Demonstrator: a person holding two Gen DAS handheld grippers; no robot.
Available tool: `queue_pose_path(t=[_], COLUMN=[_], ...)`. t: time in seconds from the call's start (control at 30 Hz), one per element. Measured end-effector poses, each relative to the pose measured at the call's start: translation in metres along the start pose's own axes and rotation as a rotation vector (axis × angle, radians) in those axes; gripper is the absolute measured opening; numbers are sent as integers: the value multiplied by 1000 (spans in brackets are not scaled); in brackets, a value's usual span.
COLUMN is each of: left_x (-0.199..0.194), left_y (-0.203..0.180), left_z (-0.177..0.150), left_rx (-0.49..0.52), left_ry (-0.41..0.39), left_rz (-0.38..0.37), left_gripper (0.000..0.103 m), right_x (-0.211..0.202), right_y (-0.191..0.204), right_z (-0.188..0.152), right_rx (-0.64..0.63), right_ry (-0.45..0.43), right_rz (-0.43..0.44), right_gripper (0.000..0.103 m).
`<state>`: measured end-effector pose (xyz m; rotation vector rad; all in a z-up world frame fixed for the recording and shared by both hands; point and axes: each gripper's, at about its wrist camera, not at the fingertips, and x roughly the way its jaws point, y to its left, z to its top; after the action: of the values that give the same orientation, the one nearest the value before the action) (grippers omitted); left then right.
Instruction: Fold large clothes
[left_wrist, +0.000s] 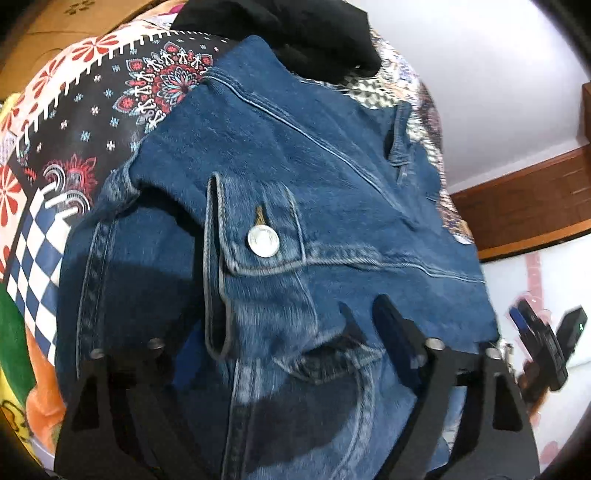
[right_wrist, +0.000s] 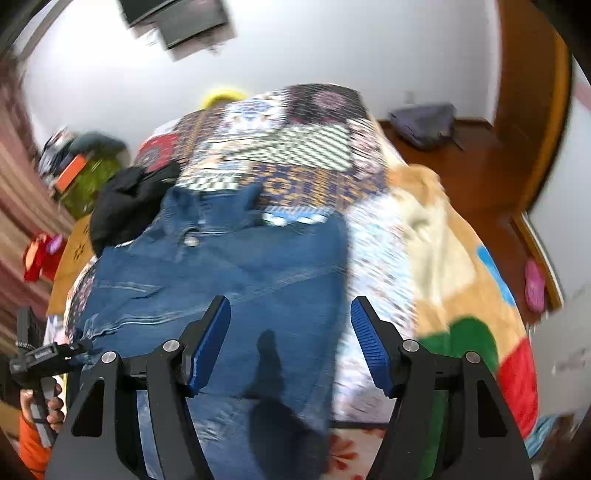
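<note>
Both tongs are spread: the left gripper (left_wrist: 280, 332) straddles the denim jacket (left_wrist: 295, 184); it should pinch 1 fold firmly, while the right gripper (right_wrist: 291, 343) hovers empty.

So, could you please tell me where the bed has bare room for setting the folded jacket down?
Free: the patterned quilt beyond the denim jacket's collar, toward the wall. Crowded: the black garment touches the jacket's collar end, and a tan blanket covers the opposite side.
</note>
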<state>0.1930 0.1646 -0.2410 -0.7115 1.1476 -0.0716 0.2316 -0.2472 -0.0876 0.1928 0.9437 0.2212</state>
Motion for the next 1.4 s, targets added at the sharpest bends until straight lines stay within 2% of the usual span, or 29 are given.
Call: queue_pose_path(t=[0.03, 0.07, 0.1, 0.13, 0.17, 0.33, 0.5, 0.6, 0.67, 0.77, 0.87, 1.0, 1.03, 1.1, 1.23, 1.4], left_x=[1, 0, -3, -7, -10, -36, -76, -103, -110, -96, -62, -16, -4, 6, -5, -31], left_y=[-4, -10, -19, -27, -32, -76, -126, -148, -148, -127, -90, -32, -17, 0, 8, 8], left_z=[0, 0, -1, -2, -5, -8, 17, 37, 46, 66, 78, 81, 80, 77, 75, 94], left_rx=[12, 44, 101, 150, 187, 368, 517, 605, 626, 608, 552, 421, 388, 359, 355, 348], left_ry=[-11, -28, -57, -81, -105, -225, -366, -485, -516, -453, -347, -184, -138, -91, -86, -130], left_rz=[35, 91, 177, 213, 216, 274, 249, 283, 312, 331, 390, 398, 397, 389, 367, 357], left_gripper=[67, 52, 44, 36, 29, 23, 23, 23, 23, 23, 24, 27, 31, 35, 52, 53], right_x=[-1, -1, -1, -1, -2, 2, 3, 8, 13, 26, 38, 43, 43, 44, 49, 55], right_y=[-7, -15, -23, -28, -34, -44, -33, -24, -19, -13, -11, -9, -9, -10, -14, -18], right_z=[-2, -3, -5, -7, -8, -8, -5, -4, -7, -11, -17, -19, -18, -15, -6, 10], right_rx=[24, 48, 70, 88, 98, 117, 89, 69, 57, 51, 54, 39, 34, 37, 62, 96], right_ry=[1, 3, 4, 4, 5, 17, 5, 8, 20, 59, 104, 117, 121, 130, 151, 163], right_rz=[-2, -4, -7, -9, -10, -18, 6, 21, 24, 21, 18, 0, -2, 1, 24, 53], right_gripper=[64, 64, 64, 64, 64, 64, 64, 64, 64, 64, 64, 64, 64, 64, 64, 64])
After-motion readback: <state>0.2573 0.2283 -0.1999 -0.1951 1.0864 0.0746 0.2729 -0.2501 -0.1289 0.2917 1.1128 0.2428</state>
